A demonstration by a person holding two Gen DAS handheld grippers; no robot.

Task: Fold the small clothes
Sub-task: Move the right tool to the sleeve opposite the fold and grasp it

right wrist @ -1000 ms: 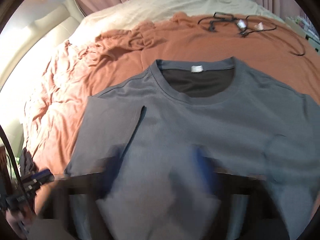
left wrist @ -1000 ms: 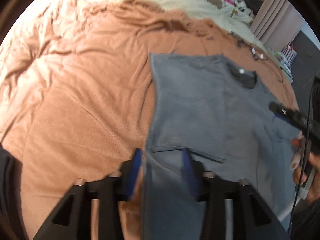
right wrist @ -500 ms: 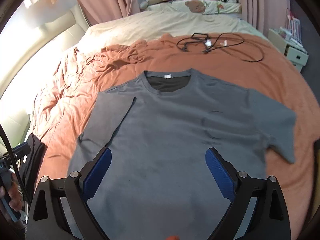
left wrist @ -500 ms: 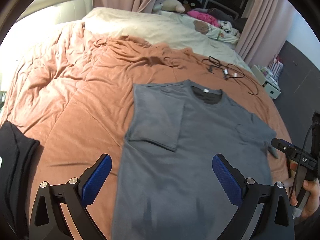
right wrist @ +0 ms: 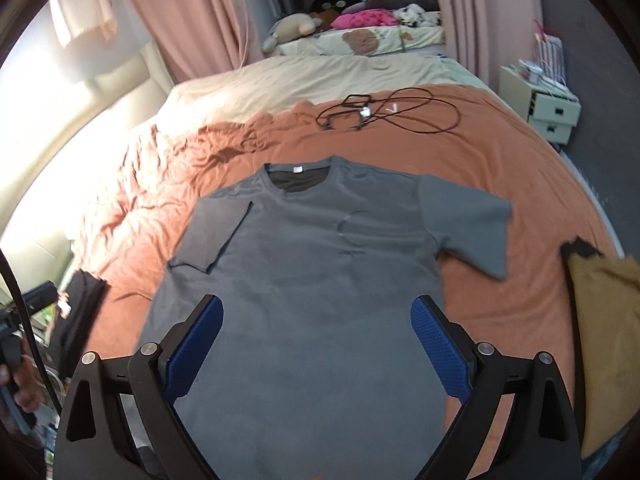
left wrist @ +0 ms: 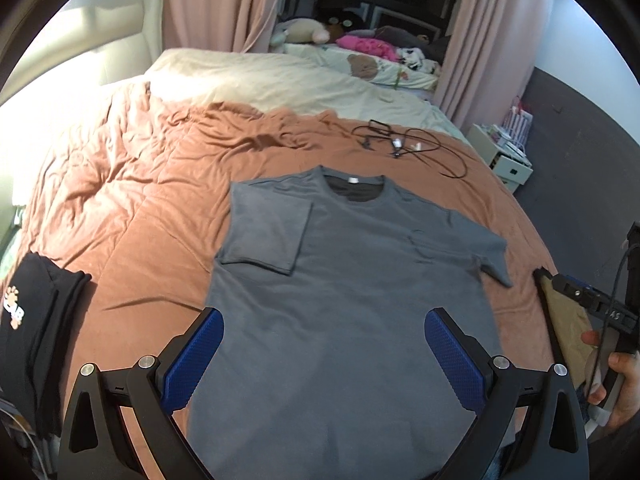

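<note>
A grey T-shirt (left wrist: 352,280) (right wrist: 316,280) lies flat on the orange bedspread, collar away from me. Its left sleeve (left wrist: 266,232) (right wrist: 214,236) is folded in over the chest; the right sleeve (right wrist: 468,224) still sticks out sideways. My left gripper (left wrist: 324,354) hovers open above the shirt's lower half, holding nothing. Over the same lower part, my right gripper (right wrist: 316,344) stands open and empty as well. The right gripper's body and a hand (left wrist: 612,368) show at the right edge of the left wrist view.
A folded black garment (left wrist: 36,328) with a paw print lies at the bed's left edge. A mustard-coloured cloth (right wrist: 608,340) sits at the right edge. Black cables (right wrist: 384,114) lie beyond the collar. A cream sheet and soft toys are further back; a white drawer unit (right wrist: 548,108) stands right.
Both grippers have opened and pulled back and up from the shirt. The left sleeve, gripped a second ago, now lies folded on the chest.
</note>
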